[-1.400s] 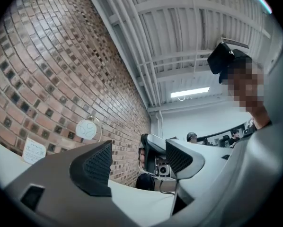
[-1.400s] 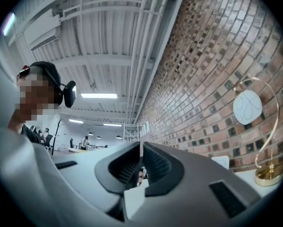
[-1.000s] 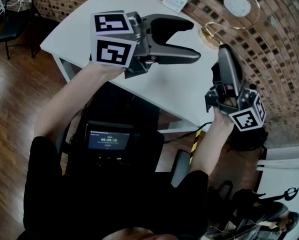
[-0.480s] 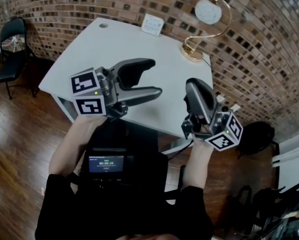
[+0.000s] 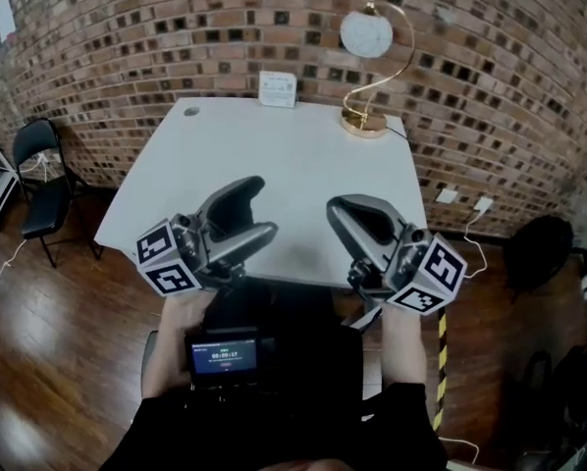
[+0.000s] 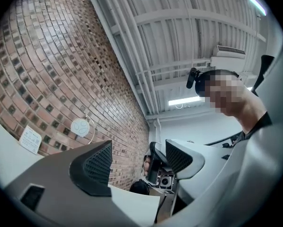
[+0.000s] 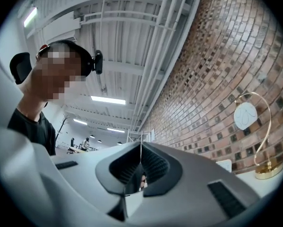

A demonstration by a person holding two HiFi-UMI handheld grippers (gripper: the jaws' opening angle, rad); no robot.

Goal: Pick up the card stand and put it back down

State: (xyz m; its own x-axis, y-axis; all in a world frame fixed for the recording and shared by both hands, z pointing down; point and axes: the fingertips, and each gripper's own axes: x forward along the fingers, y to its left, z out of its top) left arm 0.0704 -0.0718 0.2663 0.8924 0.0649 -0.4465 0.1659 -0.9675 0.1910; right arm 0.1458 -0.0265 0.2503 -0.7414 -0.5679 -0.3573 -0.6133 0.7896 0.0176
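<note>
A white bench stands by a brick wall. At its far edge sit a card stand and a gold lamp – near each other, not touching. Two grippers hang over the near edge. The left gripper has its jaws apart. The right gripper has just closed its jaws – nothing is between them. A black chair stands off to the left.

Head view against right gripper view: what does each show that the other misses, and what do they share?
Only the head view: the chair, the wooden floor and a small screen. Only the right gripper view: the ceiling and its lights. Both: the brick wall, the lamp, the card stand and the right gripper, jaws just closed together, empty.
</note>
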